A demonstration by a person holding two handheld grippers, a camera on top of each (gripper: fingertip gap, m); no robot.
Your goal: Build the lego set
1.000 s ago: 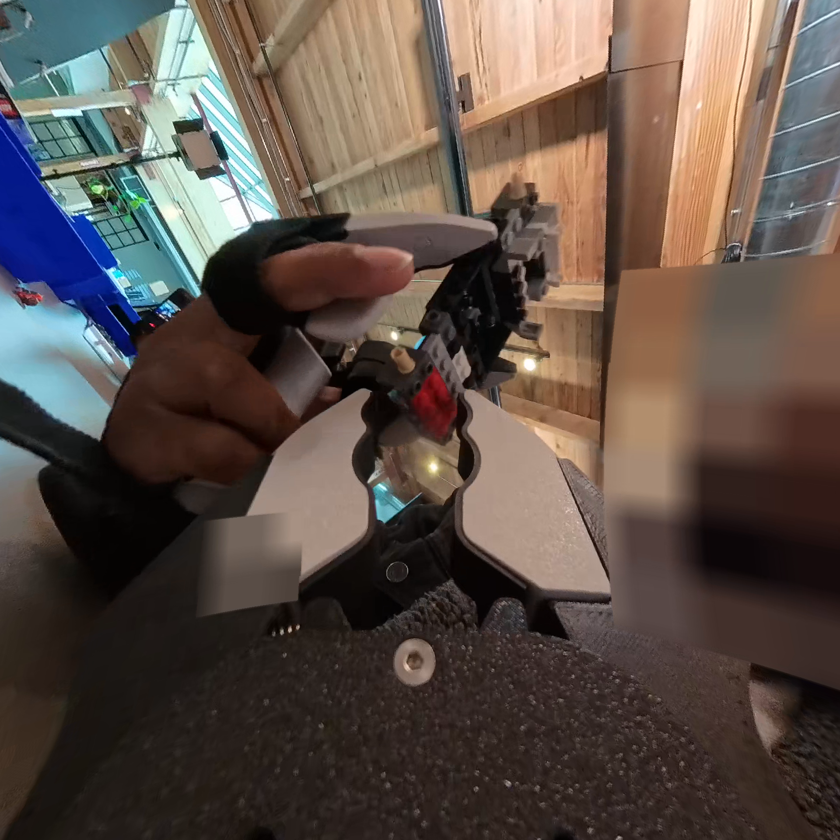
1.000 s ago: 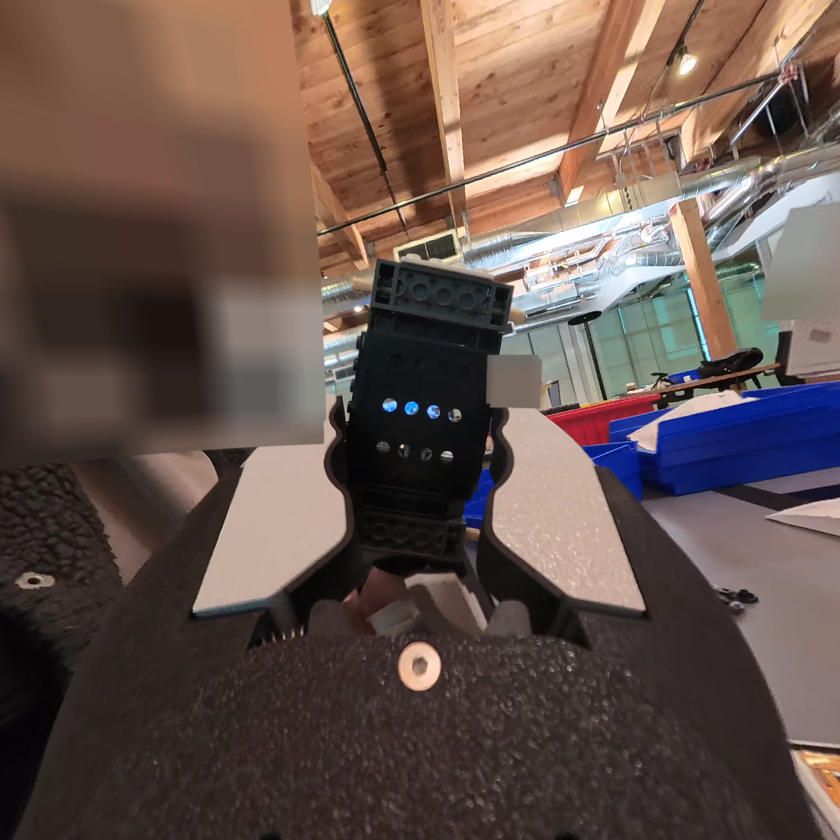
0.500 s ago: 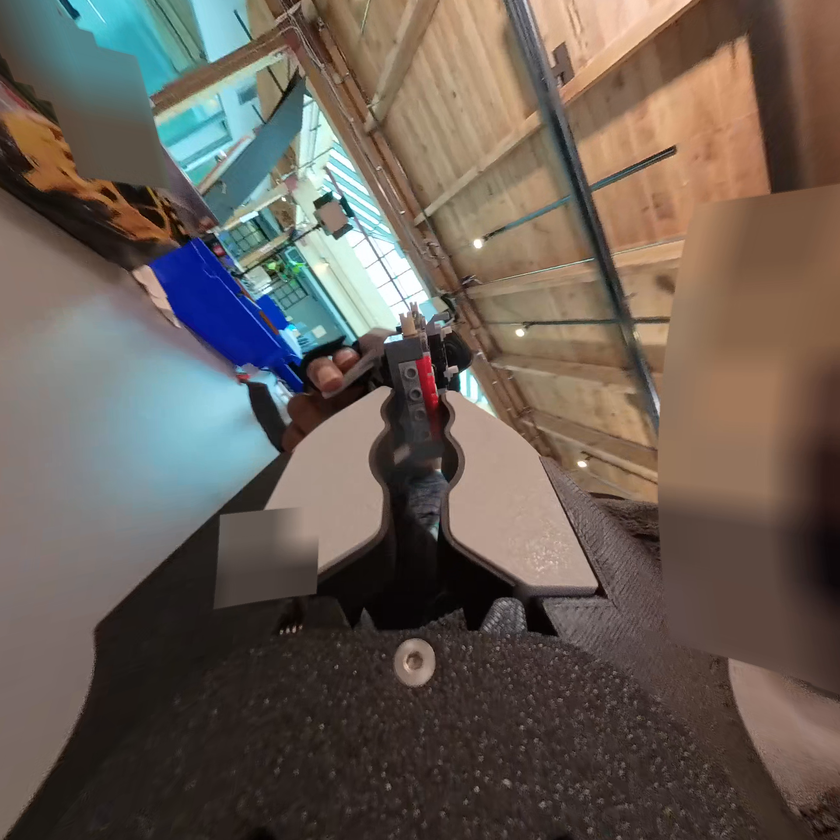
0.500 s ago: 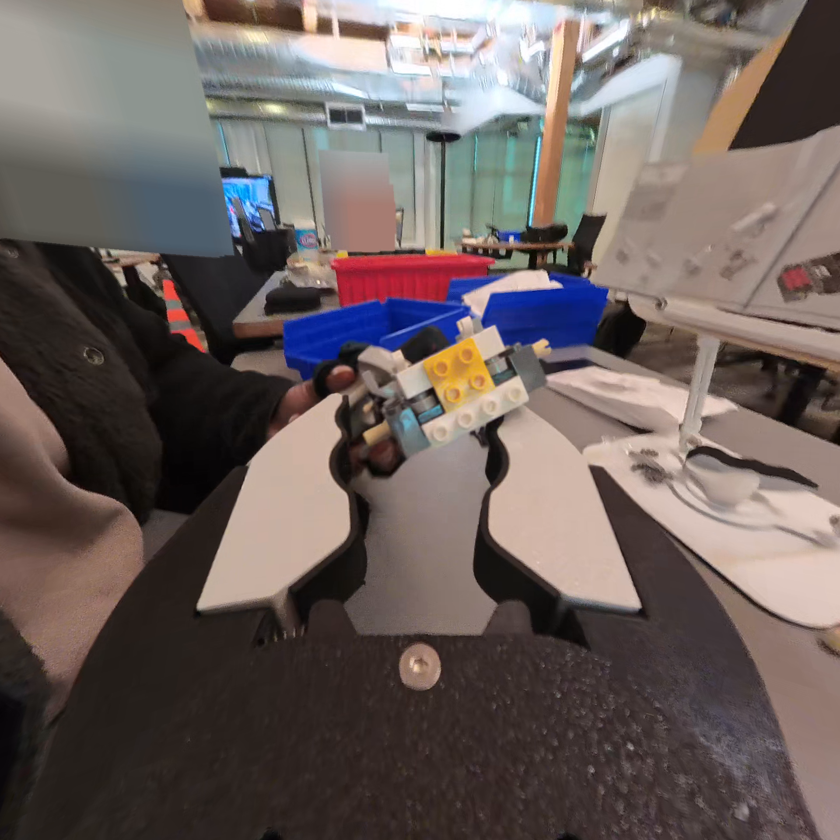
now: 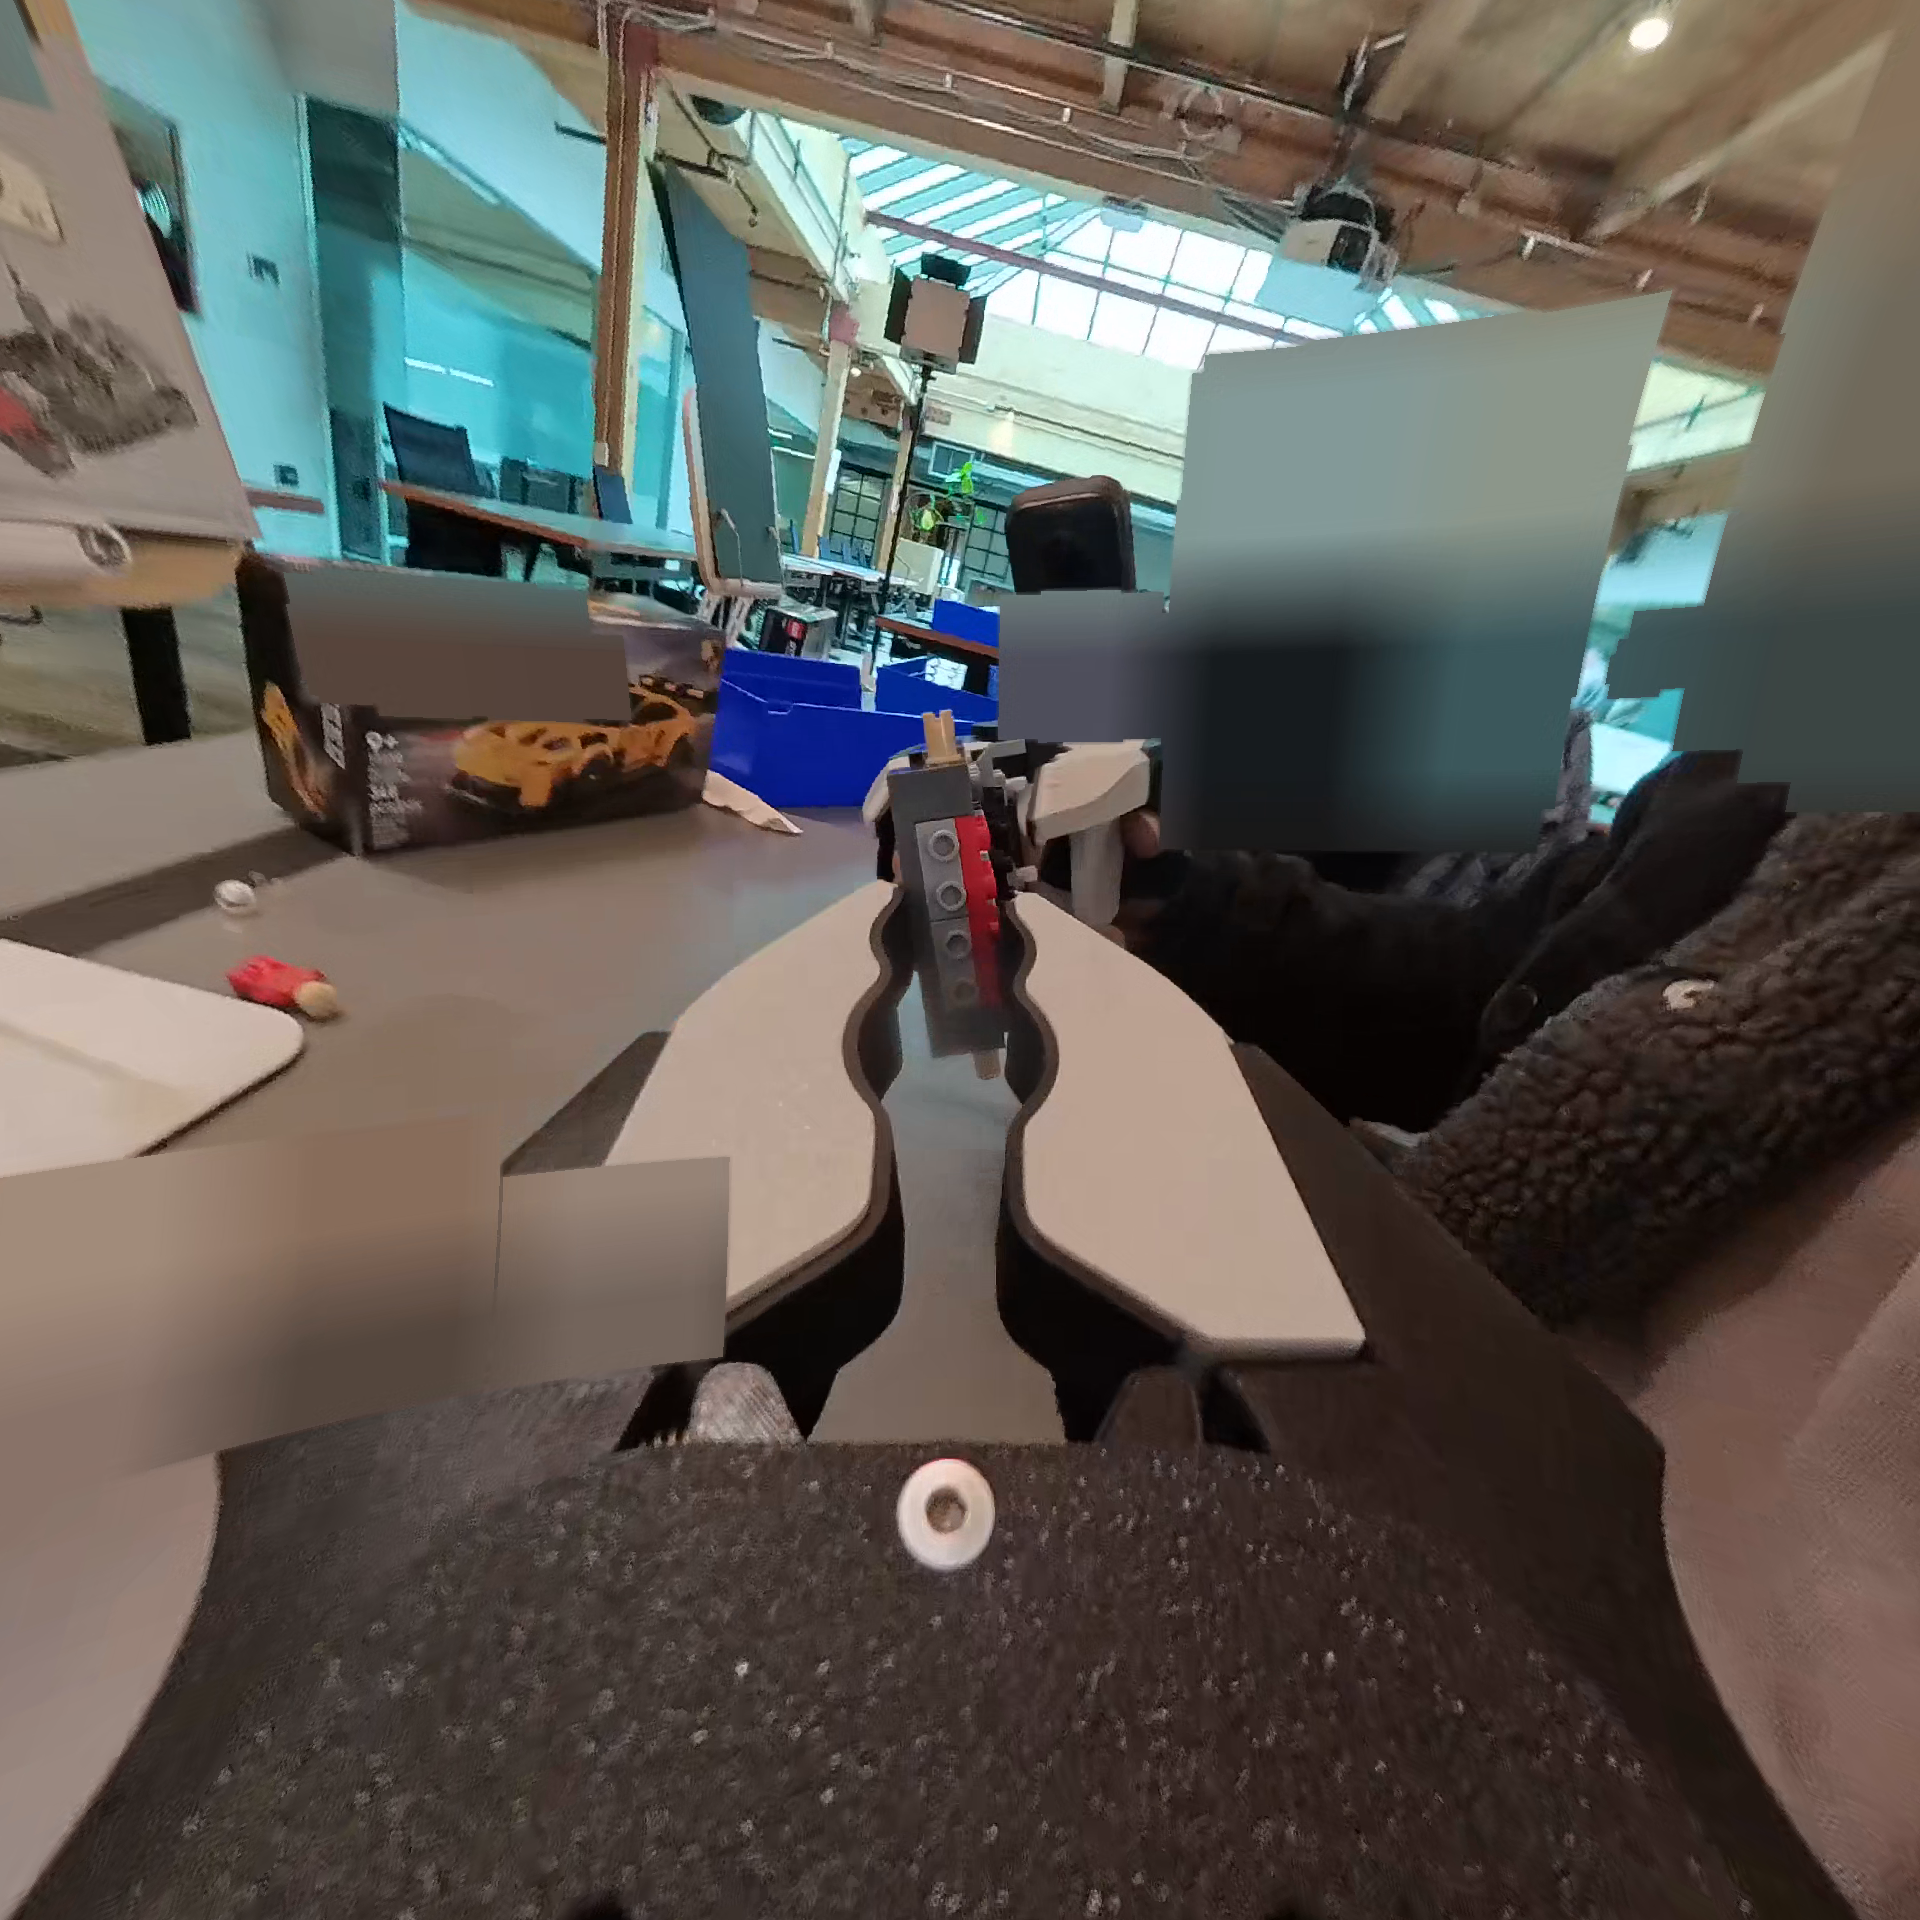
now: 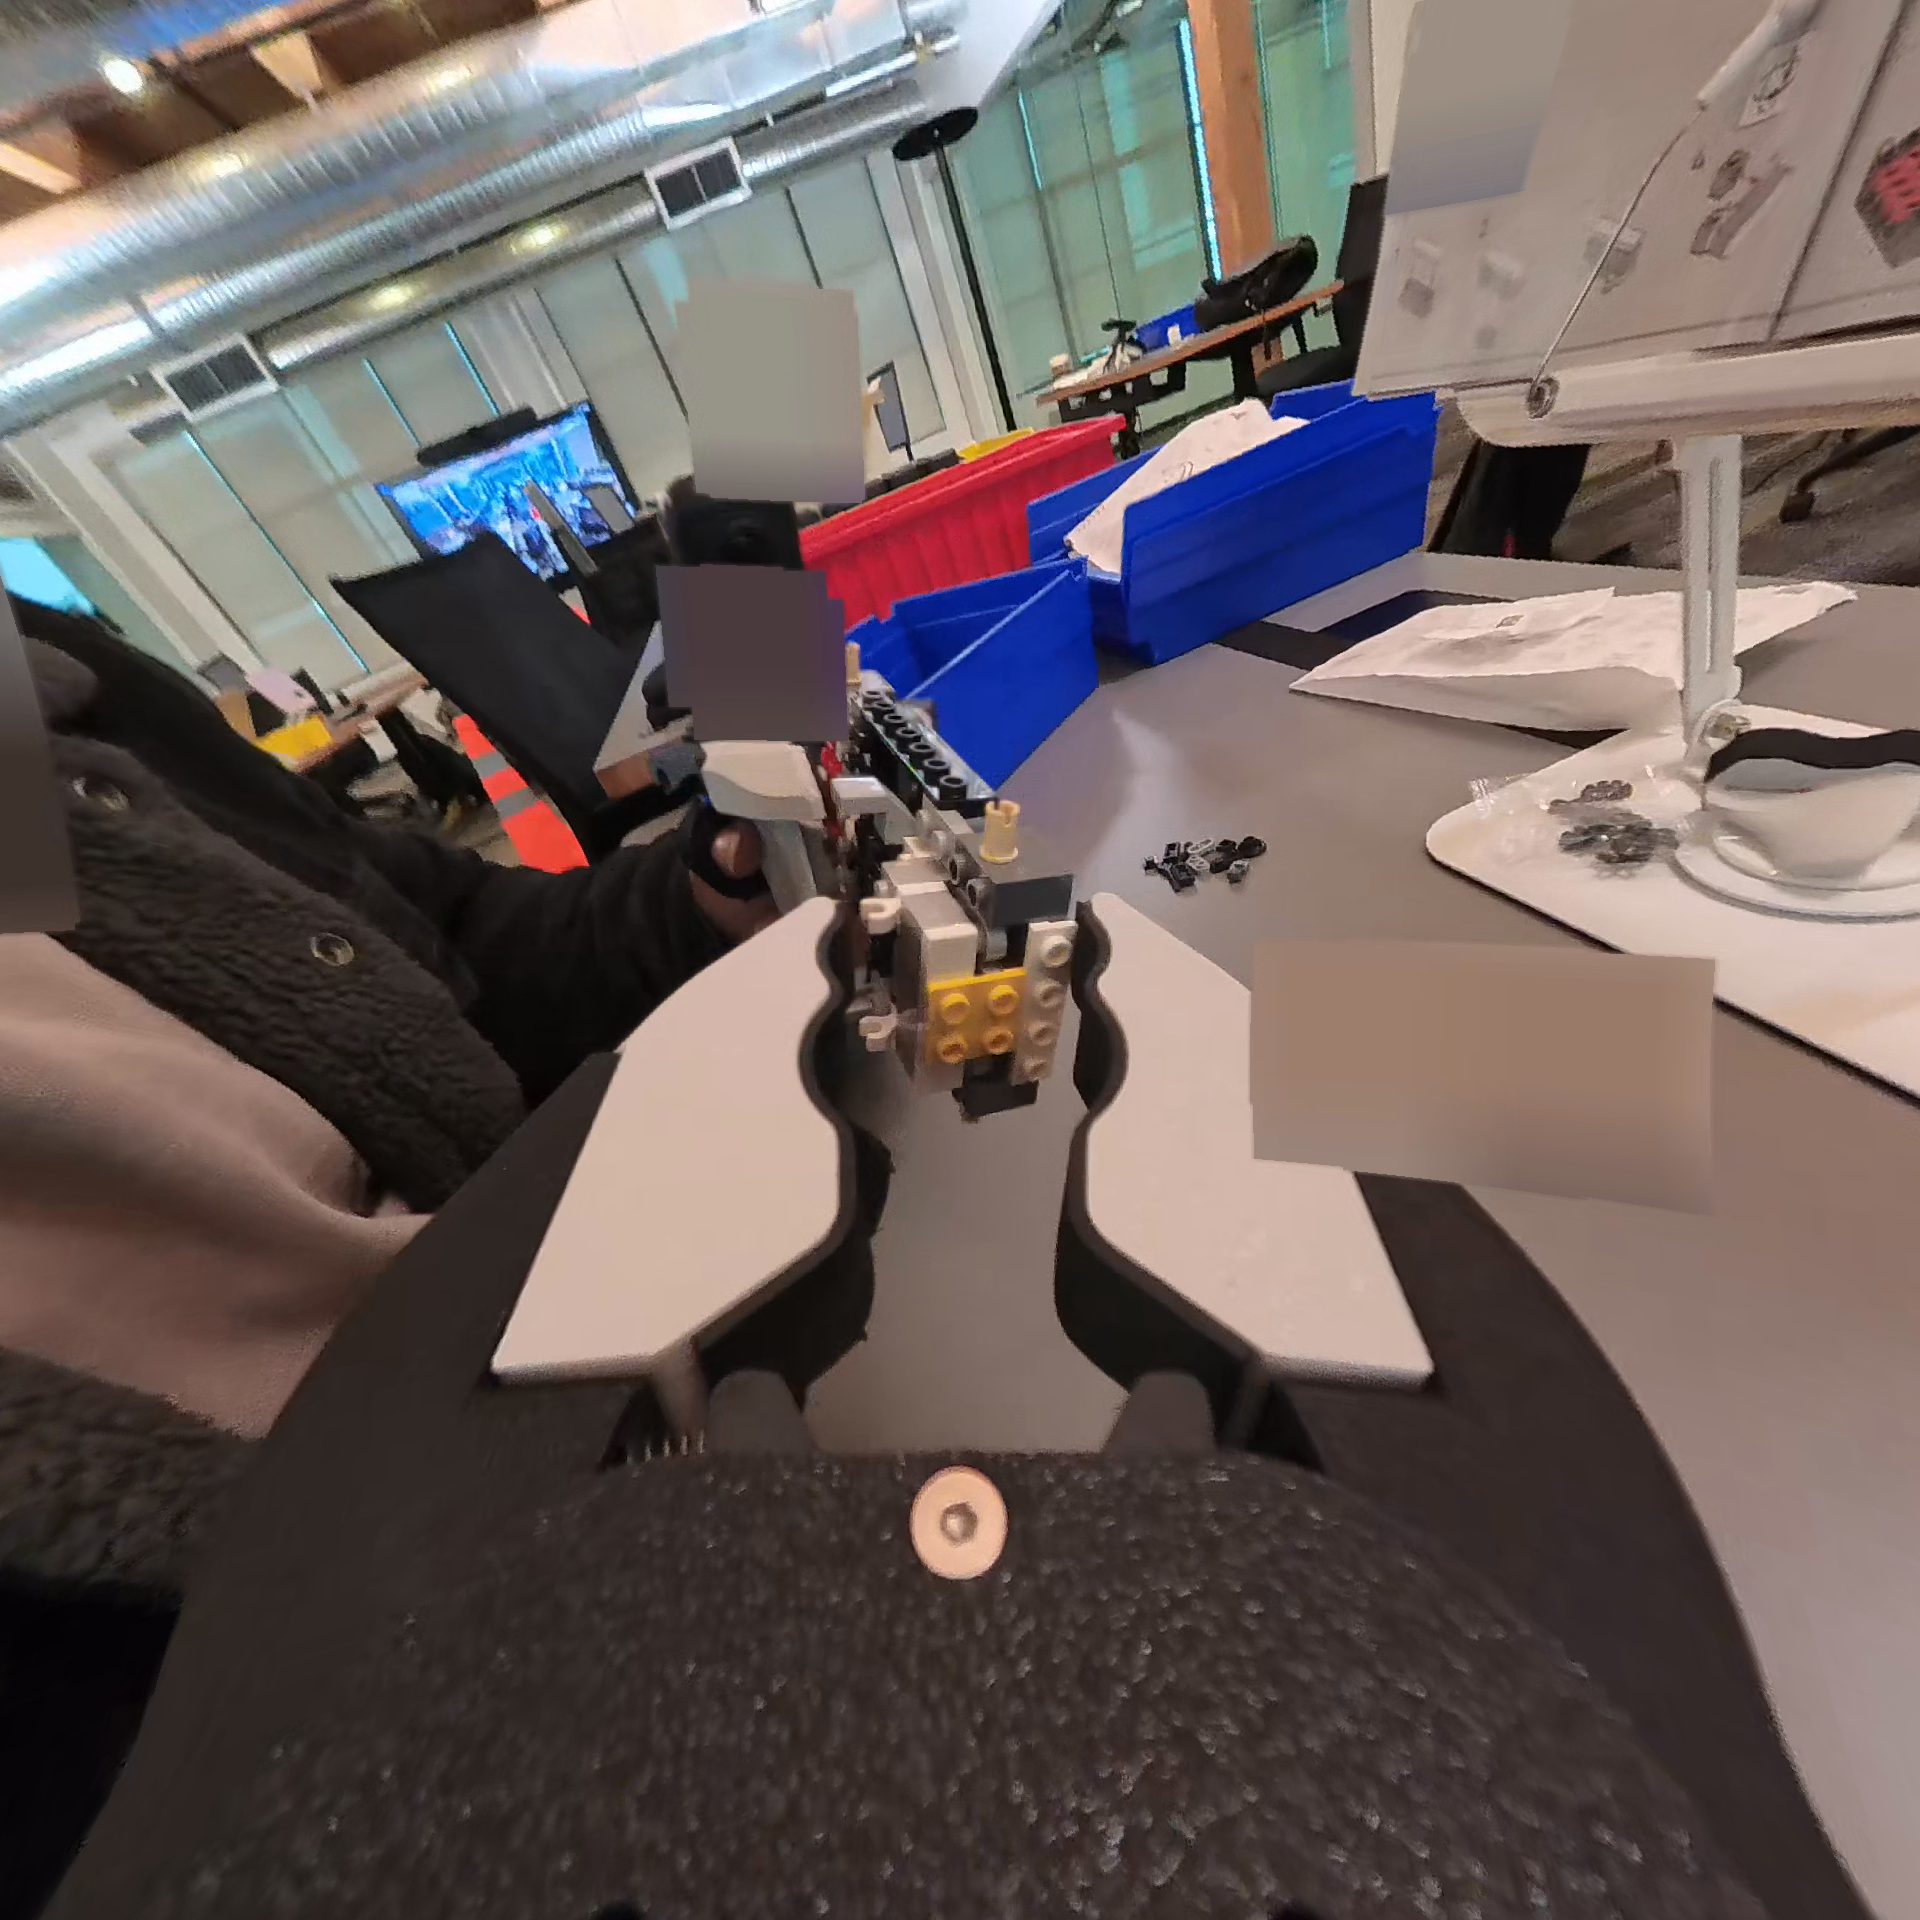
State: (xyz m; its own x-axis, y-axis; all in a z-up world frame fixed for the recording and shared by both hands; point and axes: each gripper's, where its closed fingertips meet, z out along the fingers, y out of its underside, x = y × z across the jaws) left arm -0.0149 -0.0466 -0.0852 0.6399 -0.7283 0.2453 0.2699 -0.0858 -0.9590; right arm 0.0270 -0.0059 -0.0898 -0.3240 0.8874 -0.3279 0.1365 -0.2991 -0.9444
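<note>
A partly built lego assembly is held in the air between both grippers, above the grey table. In the left wrist view my left gripper is shut on its narrow grey and red end, with a tan pin sticking up. The right gripper shows just behind, at the other end. In the right wrist view my right gripper is shut on the wide end, with a yellow plate and white bricks between the pads. The left gripper and a gloved hand show at the far end.
A lego box with a yellow car and blue bins stand at the back. A red piece and a white tray lie on the left. A pile of small black parts, a tray with bagged parts and an instruction booklet on a stand are on the right. Some 7 centimeters of space lies between my two pairs of fingers.
Both grippers swung down from pointing at the ceiling to level over the table. The assembly turned: its black underside faced the right camera before, now the yellow top does.
</note>
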